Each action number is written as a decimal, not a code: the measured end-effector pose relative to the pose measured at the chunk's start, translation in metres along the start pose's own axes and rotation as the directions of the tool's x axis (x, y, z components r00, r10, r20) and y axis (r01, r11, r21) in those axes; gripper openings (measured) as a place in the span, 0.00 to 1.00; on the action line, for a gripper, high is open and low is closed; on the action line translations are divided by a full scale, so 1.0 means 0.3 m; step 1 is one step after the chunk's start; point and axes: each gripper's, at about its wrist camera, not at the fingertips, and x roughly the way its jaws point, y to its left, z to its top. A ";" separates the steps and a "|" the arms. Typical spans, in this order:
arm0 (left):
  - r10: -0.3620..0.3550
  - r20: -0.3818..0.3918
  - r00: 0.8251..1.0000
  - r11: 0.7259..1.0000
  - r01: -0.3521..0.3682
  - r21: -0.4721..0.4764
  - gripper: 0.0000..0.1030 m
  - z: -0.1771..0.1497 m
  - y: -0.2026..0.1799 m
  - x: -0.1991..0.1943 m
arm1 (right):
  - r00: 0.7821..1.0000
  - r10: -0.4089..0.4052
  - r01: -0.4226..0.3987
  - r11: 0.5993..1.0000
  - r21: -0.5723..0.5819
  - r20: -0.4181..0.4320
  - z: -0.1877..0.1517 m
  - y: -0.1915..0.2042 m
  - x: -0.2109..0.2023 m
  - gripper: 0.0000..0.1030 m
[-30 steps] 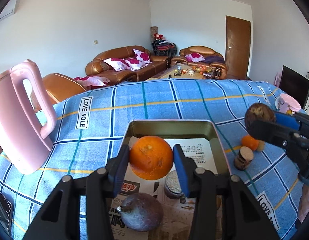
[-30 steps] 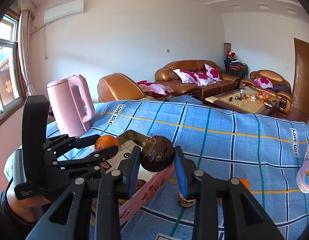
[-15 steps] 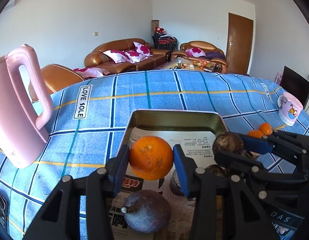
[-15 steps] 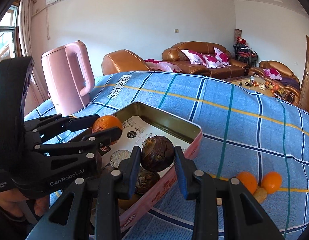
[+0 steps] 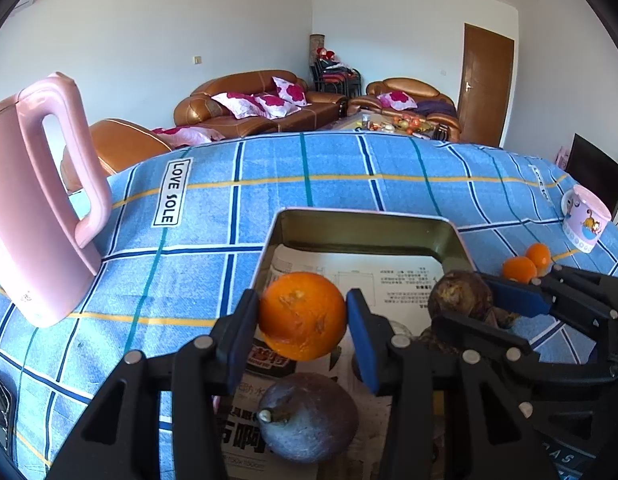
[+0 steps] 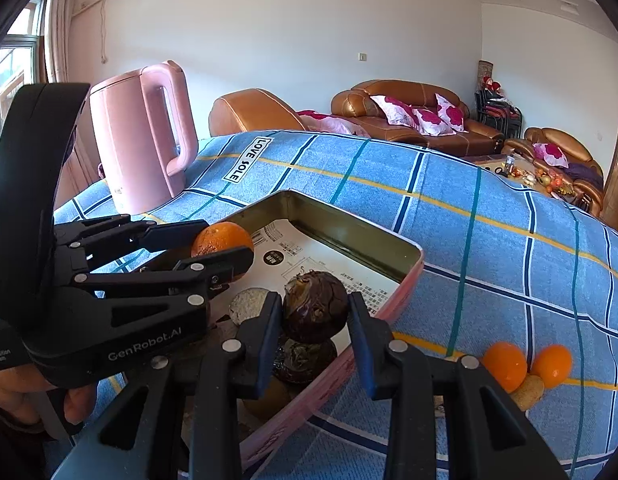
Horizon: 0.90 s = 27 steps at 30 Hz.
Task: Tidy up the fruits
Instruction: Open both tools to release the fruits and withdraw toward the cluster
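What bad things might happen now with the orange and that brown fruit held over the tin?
The round orange in the left gripper hangs above the gold-walled tin box; let go, it might roll on the paper lining. The brown wrinkled fruit in the right gripper hovers over another brown fruit and may bump it. The grippers are close and could knock together.

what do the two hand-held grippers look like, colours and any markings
Both are matte black plastic linkages with round silver rivets and blue pads on the fingers. The left hand-held gripper has a curved black housing printed "GenRobot.AI" in pale lettering, with a small white label lower down. The right hand-held gripper shows the same black arms and blue pads. No cables are visible.
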 end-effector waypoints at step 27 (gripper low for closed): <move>-0.096 0.122 0.988 0.995 0.092 0.034 0.67 0.010 -0.152 -0.115 | 0.984 -0.172 0.168 0.982 0.089 0.044 -0.051 -0.292 -0.221 0.51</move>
